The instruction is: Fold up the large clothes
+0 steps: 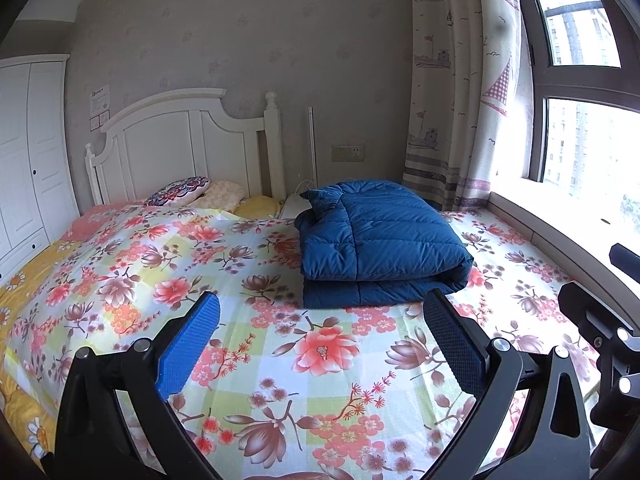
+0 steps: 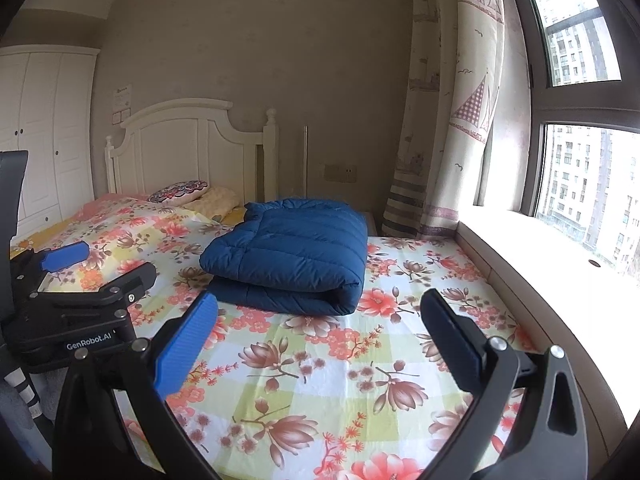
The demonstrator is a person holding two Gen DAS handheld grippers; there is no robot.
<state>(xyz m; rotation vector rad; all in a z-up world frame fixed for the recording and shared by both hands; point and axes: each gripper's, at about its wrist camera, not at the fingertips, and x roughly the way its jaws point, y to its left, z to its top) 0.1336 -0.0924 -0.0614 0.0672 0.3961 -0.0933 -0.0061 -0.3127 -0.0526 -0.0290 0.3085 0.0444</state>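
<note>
One blue quilted down jacket point(image 1: 380, 240) lies folded in a thick bundle on the floral bedsheet point(image 1: 332, 364), at the centre of both wrist views, near the window side. The left gripper point(image 1: 324, 344) and the right gripper point(image 2: 324, 344) are both spread wide and empty, low in their frames, short of the jacket. At the right view's left edge, the left gripper's body reads "GenRobot.AI". Two pillows point(image 1: 180, 192) sit by the white headboard point(image 1: 180, 148), upper left.
</note>
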